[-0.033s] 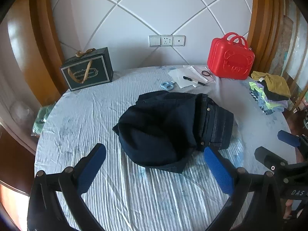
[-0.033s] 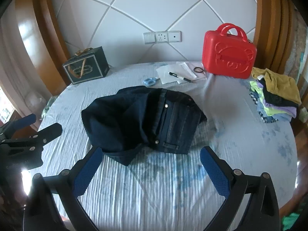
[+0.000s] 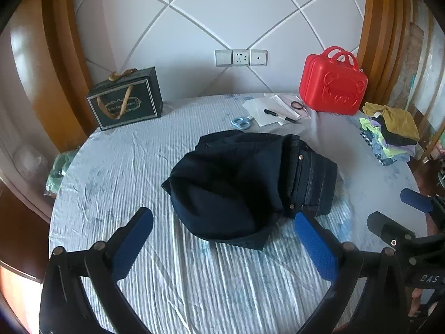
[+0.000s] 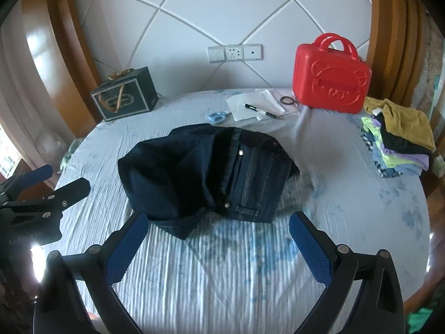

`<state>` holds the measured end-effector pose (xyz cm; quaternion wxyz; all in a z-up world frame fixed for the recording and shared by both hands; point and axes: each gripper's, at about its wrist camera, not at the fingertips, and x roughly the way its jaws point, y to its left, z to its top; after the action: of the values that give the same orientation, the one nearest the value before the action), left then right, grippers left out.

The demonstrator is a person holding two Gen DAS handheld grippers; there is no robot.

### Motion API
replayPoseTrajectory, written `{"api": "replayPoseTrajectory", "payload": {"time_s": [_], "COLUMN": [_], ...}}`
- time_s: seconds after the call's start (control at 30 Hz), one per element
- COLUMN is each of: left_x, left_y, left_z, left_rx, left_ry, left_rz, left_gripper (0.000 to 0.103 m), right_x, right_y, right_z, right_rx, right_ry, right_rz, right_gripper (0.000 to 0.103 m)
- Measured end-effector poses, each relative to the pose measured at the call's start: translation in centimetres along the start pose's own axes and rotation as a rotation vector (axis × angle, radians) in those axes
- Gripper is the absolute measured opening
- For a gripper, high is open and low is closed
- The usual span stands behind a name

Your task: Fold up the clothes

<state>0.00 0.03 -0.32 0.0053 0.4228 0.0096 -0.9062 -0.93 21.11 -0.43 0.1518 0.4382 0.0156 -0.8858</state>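
Note:
A pair of dark navy jeans (image 3: 244,183) lies folded in a loose bundle in the middle of the round table, waistband to the right; it also shows in the right wrist view (image 4: 205,172). My left gripper (image 3: 222,236) is open and empty, held just in front of the jeans, fingers either side of their near edge. My right gripper (image 4: 214,239) is open and empty, just in front of the jeans. The right gripper shows at the right of the left wrist view (image 3: 403,217). The left gripper shows at the left of the right wrist view (image 4: 47,189).
The table wears a striped pale blue cloth (image 3: 222,284). At the back stand a dark gift box (image 3: 126,103), a red case (image 3: 333,83), papers with a pen (image 3: 275,110) and blue scissors (image 3: 241,123). A stack of folded clothes (image 3: 389,136) lies at the right edge.

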Motion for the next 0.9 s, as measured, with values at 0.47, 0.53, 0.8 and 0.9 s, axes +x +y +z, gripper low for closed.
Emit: {"api": "replayPoseTrajectory", "payload": {"time_s": [0.47,0.53,0.8,0.9], "left_x": [2.7,2.9,3.3,3.4], "left_y": [0.2,0.3,0.4,0.5], "left_z": [-0.9,-1.1,-1.1,-1.2], "left_rx": [-0.017,-0.022,-0.020,-0.022], "left_ry": [0.129,0.136,0.150,0.155], "left_rz": [-0.009,-0.011,-0.013,-0.014], "left_gripper": [0.103,0.103,0.103,0.103], "right_x": [1.8,1.9,2.0,2.1], "right_y": [0.0,0.0,0.0,-0.1], "right_z": [-0.6,-0.6,-0.6,-0.5], "right_rx": [0.011,0.012,0.008,0.007], "right_ry": [0.016,0.016,0.021,0.025], "right_rz": [-0.015,-0.013,-0.006,-0.004], "right_gripper": [0.103,0.103,0.103,0.103]}}
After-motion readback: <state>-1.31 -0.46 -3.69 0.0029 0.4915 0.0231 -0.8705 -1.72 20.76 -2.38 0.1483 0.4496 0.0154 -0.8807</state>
